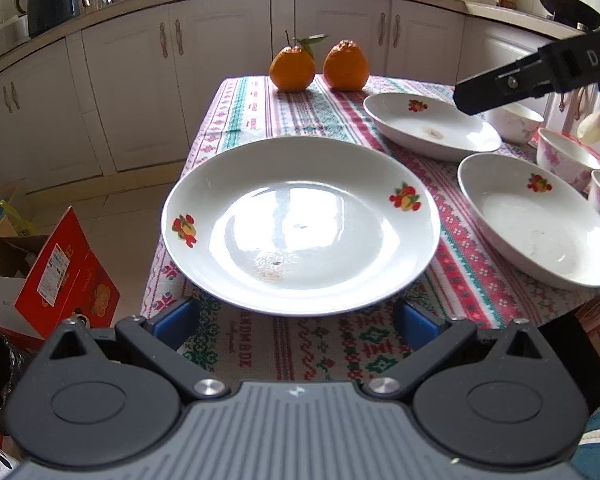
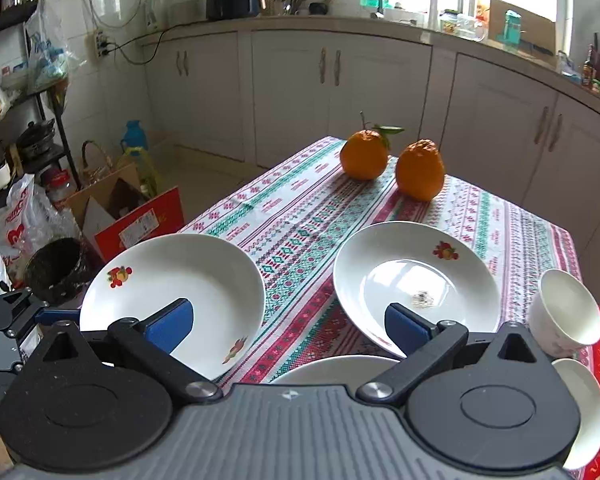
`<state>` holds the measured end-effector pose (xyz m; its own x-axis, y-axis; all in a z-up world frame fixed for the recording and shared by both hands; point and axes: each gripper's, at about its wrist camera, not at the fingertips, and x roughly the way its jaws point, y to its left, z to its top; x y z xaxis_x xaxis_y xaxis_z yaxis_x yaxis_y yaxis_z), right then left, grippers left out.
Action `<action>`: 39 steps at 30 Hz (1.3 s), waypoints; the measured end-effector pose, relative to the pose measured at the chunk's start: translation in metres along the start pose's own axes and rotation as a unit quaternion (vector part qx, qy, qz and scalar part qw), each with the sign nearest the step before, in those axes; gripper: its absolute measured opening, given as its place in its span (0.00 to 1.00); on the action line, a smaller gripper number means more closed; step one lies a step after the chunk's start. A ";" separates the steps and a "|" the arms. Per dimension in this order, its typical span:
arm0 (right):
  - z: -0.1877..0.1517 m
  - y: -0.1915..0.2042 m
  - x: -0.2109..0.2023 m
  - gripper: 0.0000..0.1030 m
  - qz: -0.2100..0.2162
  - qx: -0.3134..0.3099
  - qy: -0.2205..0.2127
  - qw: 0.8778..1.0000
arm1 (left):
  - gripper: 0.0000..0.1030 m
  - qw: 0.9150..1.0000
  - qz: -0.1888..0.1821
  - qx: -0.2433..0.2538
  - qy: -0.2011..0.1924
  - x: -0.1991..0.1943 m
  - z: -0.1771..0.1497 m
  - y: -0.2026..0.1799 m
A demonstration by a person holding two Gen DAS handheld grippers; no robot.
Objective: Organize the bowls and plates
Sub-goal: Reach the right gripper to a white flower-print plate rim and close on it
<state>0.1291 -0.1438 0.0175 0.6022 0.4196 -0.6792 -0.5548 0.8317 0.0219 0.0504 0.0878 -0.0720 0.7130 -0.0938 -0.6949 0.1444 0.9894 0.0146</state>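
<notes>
Three white plates with fruit prints lie on the patterned tablecloth. In the left wrist view the near plate (image 1: pixel 300 224) sits just ahead of my open left gripper (image 1: pixel 300 316), its near rim between the blue pads. Two more plates (image 1: pixel 428 124) (image 1: pixel 536 220) lie to the right, with several floral bowls (image 1: pixel 564 156) beyond. My right gripper (image 2: pixel 288 324) is open and empty, hovering above the table between the left plate (image 2: pixel 176 296) and the right plate (image 2: pixel 416 284). A third plate's rim (image 2: pixel 336 368) shows below it. Two bowls (image 2: pixel 564 312) (image 2: pixel 588 408) stand at the right.
Two oranges (image 1: pixel 292 68) (image 1: pixel 346 66) sit at the far end of the table (image 2: pixel 292 216). A red box (image 1: pixel 60 276) and cartons stand on the floor at the left. Kitchen cabinets (image 1: pixel 220 60) line the back. The right gripper's arm (image 1: pixel 532 76) reaches over the far plate.
</notes>
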 end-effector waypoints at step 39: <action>0.060 0.008 0.166 0.79 0.231 -0.054 0.163 0.958 | 0.99 0.999 -0.011 0.021 -0.034 0.003 -0.006 0.009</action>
<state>0.2593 -0.0461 -0.0505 0.0774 0.5829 -0.8088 -0.7849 0.5359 0.3111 0.0492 0.0971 -0.0782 0.7536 -0.1250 -0.6454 0.1887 0.9816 0.0302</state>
